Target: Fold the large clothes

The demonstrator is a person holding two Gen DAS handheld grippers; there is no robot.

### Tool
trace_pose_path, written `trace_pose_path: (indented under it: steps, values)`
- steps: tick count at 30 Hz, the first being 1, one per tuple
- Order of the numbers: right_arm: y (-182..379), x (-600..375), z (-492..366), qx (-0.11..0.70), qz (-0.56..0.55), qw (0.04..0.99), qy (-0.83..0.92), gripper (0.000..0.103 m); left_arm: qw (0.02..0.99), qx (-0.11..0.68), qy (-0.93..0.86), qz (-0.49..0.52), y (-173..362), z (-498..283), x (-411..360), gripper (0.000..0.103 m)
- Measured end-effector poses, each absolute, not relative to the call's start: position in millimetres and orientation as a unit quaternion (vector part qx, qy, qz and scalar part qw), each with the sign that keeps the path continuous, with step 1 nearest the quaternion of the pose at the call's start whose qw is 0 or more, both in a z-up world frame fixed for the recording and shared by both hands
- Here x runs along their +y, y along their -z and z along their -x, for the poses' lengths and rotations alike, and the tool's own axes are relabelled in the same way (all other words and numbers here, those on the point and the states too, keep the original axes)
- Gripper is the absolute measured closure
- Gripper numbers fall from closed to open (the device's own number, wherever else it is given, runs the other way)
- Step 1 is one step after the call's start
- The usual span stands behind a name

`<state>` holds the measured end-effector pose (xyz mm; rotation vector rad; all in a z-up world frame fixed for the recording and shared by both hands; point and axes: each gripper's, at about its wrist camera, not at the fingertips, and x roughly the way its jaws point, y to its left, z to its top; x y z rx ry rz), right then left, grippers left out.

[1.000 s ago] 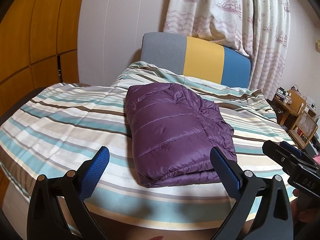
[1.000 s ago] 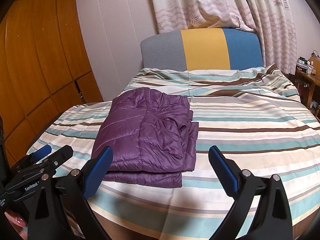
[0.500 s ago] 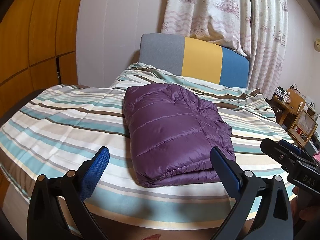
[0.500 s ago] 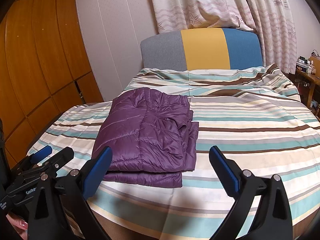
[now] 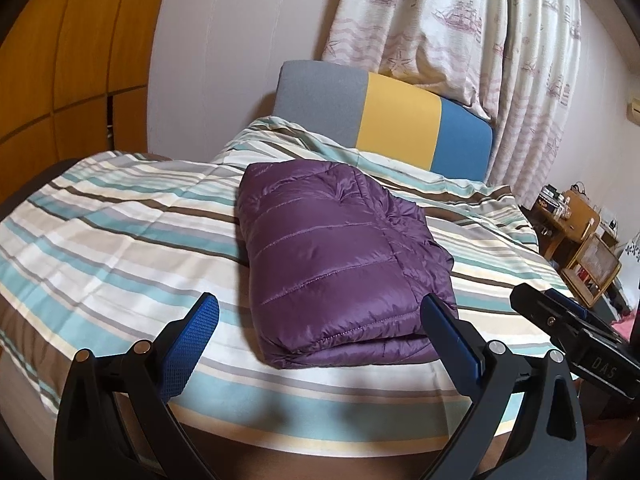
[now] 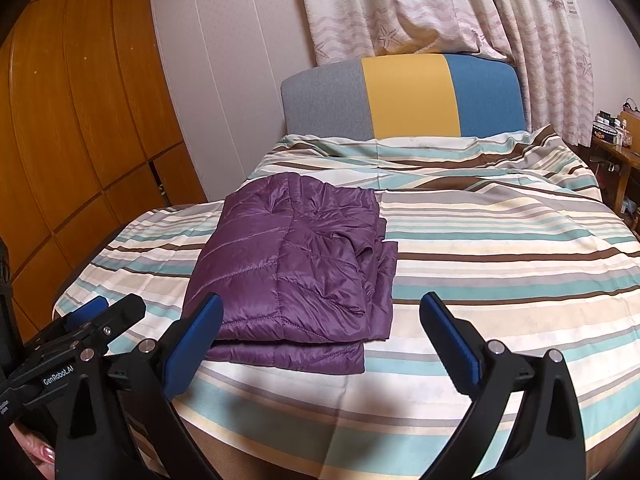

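A purple quilted jacket [image 5: 340, 264] lies folded into a thick rectangle on the striped bed cover [image 5: 120, 232]; it also shows in the right wrist view [image 6: 296, 272], left of centre. My left gripper [image 5: 320, 340] is open and empty, held just short of the jacket's near edge. My right gripper [image 6: 320, 340] is open and empty, in front of the jacket's near right corner. Each gripper shows at the edge of the other's view, the right one [image 5: 568, 332] and the left one [image 6: 80, 336].
The bed has a grey, yellow and blue headboard [image 5: 384, 120]. Wooden wardrobe doors [image 6: 80, 120] stand on the left. Patterned curtains [image 5: 460, 40] hang behind. A wooden bedside stand with small items [image 5: 576, 240] is at the right.
Both grippers stay open. The left wrist view has drifted slightly, so the jacket sits a touch further left; the jacket itself has not moved.
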<state>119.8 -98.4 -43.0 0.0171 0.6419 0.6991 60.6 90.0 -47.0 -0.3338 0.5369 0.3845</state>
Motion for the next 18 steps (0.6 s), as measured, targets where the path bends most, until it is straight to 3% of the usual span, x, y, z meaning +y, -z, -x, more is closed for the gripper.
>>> trace_pose_path:
  steps: [18]
  values:
    - [59,-90,-136,0.334,-0.01,0.882,-0.332,0.004,0.906,0.3,-0.206,0.218,73,-72,117,0.003]
